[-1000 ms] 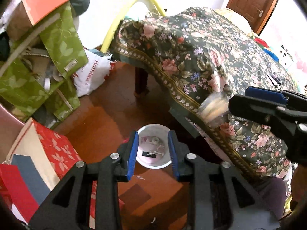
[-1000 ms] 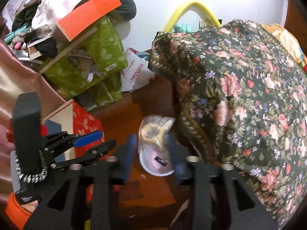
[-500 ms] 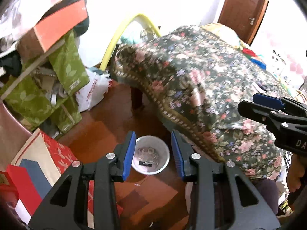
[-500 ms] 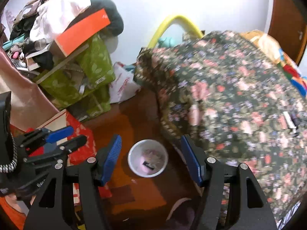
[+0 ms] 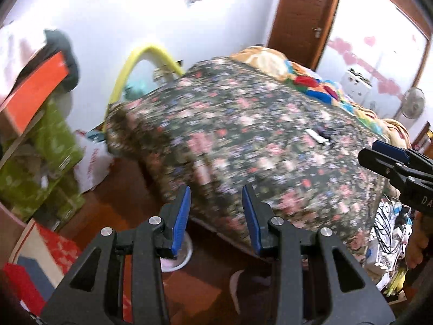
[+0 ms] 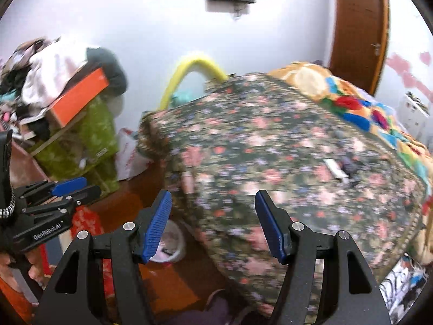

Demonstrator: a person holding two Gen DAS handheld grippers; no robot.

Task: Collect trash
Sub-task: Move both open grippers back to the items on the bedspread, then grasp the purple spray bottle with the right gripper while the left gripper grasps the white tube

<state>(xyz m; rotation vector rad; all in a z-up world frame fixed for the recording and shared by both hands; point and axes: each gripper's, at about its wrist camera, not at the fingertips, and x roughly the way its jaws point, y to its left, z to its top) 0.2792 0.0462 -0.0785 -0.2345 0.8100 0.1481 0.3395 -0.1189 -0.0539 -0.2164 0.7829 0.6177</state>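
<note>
Both tools higher, empty; white bin (image 6: 173, 246) clearer from right wrist.

White walls (image 5: 113, 16), wooden door (image 5: 300, 13), floral-covered bed (image 5: 257, 124), reddish floor (image 5: 121, 189)

Both my wrist cameras look out along my jaws, tilted down from close above the bed's near corner, the left set further left, and both share the floral bedspread (image 5: 243, 135) (image 6: 270, 162), yellow hoop (image 5: 140, 57) (image 6: 189, 67) and white bin (image 5: 181, 257) (image 6: 173, 243) below.
</note>
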